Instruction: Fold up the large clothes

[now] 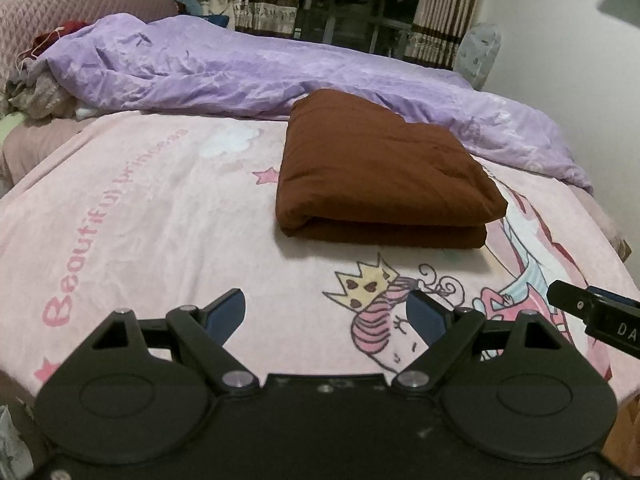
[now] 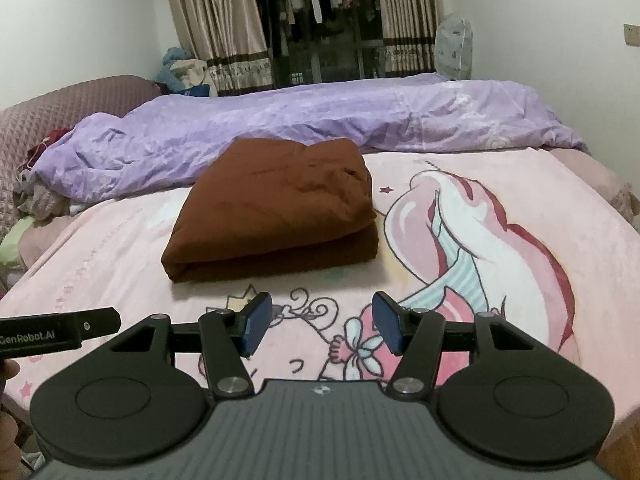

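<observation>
A brown garment lies folded into a thick rectangular bundle on the pink cartoon blanket. In the right wrist view the same bundle sits a little left of centre, its folded edge facing me. My left gripper hovers over the blanket short of the bundle, open, with nothing between its blue pads. My right gripper is also held back from the bundle, open and empty. Neither gripper touches the cloth. One finger of the right gripper shows at the right edge of the left wrist view.
A crumpled purple duvet runs across the bed behind the bundle. A quilted mauve headboard and a heap of clothes are at the left. Curtains and a dark window with hanging clothes stand beyond.
</observation>
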Demonstrator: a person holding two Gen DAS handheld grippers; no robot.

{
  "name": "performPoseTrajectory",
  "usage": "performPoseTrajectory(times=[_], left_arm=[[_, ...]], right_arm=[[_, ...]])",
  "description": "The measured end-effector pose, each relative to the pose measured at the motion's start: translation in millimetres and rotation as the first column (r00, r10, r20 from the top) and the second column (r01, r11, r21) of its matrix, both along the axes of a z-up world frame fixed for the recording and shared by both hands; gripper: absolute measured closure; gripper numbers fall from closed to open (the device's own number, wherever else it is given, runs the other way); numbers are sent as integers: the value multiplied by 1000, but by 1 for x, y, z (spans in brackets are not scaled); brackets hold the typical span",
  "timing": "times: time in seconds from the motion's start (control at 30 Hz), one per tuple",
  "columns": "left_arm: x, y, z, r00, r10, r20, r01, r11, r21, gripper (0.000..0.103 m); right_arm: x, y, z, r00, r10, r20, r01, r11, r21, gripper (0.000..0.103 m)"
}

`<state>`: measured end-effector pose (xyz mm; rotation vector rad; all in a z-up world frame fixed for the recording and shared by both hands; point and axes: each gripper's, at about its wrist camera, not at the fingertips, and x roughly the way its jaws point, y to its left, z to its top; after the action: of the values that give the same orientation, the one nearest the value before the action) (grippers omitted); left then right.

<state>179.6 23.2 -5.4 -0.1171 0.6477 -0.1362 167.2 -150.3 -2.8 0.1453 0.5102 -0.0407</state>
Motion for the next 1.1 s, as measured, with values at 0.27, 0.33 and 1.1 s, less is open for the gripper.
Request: performPoseTrajectory(times=[0.27,0.33,1.1], left_arm=[[-1,-1,0,1000,-3,-10,3,1000,8,13],[-1,0,0,1000,-1,-9,1,1000,9,13],[-3,2,1,1000,-3,-12,3,1000,7,13]], right_arm=[[-3,1,-2,1000,-1,-3,1,1000,-1,35],[-4,1,-2,1000,0,-4,0,1000,-1,35],[-8,7,-3,1000,1,-7,-1,1000,-2,35]])
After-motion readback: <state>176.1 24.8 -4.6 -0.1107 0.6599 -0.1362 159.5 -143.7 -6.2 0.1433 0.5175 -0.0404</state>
